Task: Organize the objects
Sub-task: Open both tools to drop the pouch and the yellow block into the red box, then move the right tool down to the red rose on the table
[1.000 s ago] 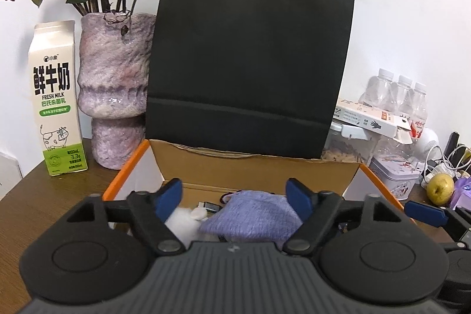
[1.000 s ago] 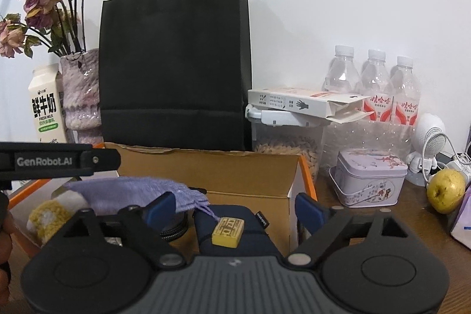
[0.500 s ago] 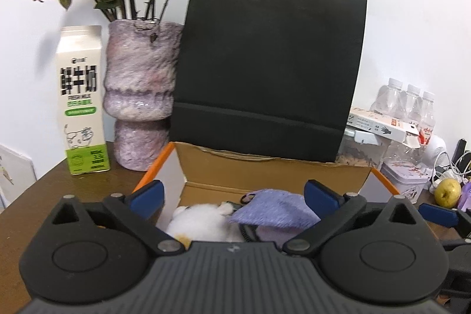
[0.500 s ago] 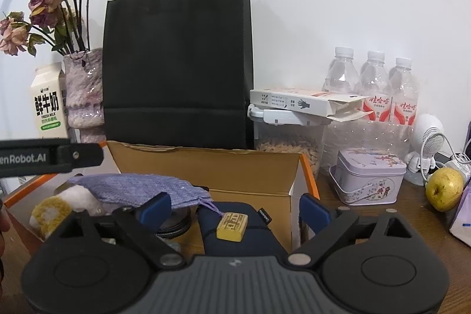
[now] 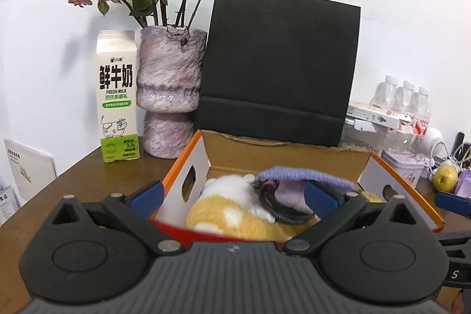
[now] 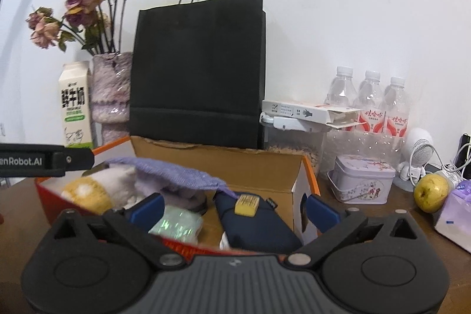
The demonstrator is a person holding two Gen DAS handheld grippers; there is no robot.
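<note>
Both my claws are spread wide and hold nothing: the left claw (image 5: 232, 196) and right claw (image 6: 232, 206) have just been opening, at the near edge of the box (image 5: 365, 164). The purple cloth (image 5: 303, 175) lies inside, draped over a plush toy (image 5: 223, 211) beside a navy pouch (image 6: 259, 228). I judge this drop-off done; next I'd need another loose thing on the table (image 5: 82, 181).

A brown wooden table (image 5: 73, 184) carries an open cardboard box (image 5: 282, 155), milk carton (image 5: 117, 96), vase (image 5: 170, 96) and black bag (image 5: 279, 64).
</note>
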